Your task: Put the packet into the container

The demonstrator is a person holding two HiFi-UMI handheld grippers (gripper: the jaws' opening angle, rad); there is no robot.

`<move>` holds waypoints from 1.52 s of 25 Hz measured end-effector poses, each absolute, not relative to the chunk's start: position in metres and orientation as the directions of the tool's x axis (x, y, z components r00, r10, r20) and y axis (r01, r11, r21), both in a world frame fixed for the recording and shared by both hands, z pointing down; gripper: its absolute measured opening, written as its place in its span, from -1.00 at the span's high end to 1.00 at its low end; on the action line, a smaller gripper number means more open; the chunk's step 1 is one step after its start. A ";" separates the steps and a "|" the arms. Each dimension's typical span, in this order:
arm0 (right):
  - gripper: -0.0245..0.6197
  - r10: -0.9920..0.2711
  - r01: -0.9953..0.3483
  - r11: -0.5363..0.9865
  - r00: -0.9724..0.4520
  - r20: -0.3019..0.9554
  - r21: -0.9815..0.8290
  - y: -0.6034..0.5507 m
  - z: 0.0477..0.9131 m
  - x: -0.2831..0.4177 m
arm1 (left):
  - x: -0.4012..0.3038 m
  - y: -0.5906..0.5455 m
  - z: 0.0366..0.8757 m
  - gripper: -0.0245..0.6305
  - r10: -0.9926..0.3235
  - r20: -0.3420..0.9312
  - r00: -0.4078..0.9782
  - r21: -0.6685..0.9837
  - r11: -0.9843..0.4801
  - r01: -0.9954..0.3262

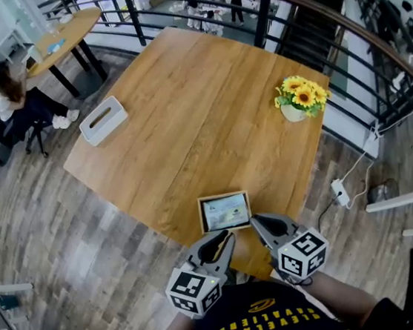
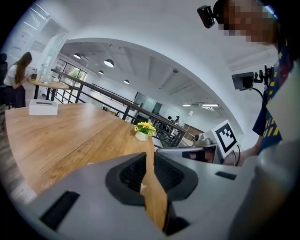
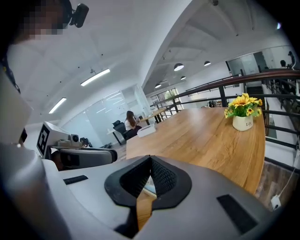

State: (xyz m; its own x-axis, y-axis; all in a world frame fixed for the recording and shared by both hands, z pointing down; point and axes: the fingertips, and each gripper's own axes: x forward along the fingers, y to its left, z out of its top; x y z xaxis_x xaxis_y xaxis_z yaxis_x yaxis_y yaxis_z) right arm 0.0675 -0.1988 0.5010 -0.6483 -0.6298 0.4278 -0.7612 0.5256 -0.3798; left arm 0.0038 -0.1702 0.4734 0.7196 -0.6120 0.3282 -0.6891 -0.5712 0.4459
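Packet [image 1: 226, 212] in container [image 1: 223, 196], nothing held.
The packet lay flat inside the container at the tabletop [image 1: 185, 111] edge, just ahead of the fingers. The left gripper [image 1: 224, 240] had its fingers a slit apart and the right gripper [image 1: 258, 222] had its fingers pressed together. Neither held anything, probably because the placing looked done.

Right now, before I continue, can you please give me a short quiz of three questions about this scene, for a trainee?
1. True or false: the packet lies inside the tray.
2. What stands near the right edge of the table in the head view? A) a kettle B) a flower pot C) a laptop
3. Fill in: the jaws of the right gripper are ____, with nothing between them.
Key: 1 true; 2 B; 3 shut.
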 end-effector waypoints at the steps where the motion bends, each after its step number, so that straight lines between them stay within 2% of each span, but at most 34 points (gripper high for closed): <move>1: 0.89 -0.634 -0.757 0.531 -0.653 0.414 -0.382 -0.198 0.494 0.067 | 0.004 -0.171 0.470 0.78 -0.616 0.320 0.720 0.446 -0.572 -0.688; 13: 0.89 -0.717 -0.741 0.609 -0.667 0.204 -0.282 -0.190 0.412 0.061 | 0.005 -0.170 0.408 0.78 -0.679 0.213 0.702 0.435 -0.578 -0.691; 27: 0.89 -0.709 -0.736 0.616 -0.674 0.210 -0.282 -0.182 0.412 0.052 | 0.005 -0.168 0.406 0.78 -0.677 0.206 0.706 0.420 -0.590 -0.689; 34: 0.89 -0.750 -0.762 0.577 -0.637 0.177 -0.295 -0.180 0.413 0.057 | 0.014 -0.169 0.415 0.78 -0.637 0.221 0.739 0.360 -0.651 -0.669; 38: 0.89 -0.765 -0.785 0.542 -0.609 0.209 -0.301 -0.180 0.412 0.074 | 0.021 -0.177 0.416 0.78 -0.626 0.223 0.748 0.342 -0.668 -0.661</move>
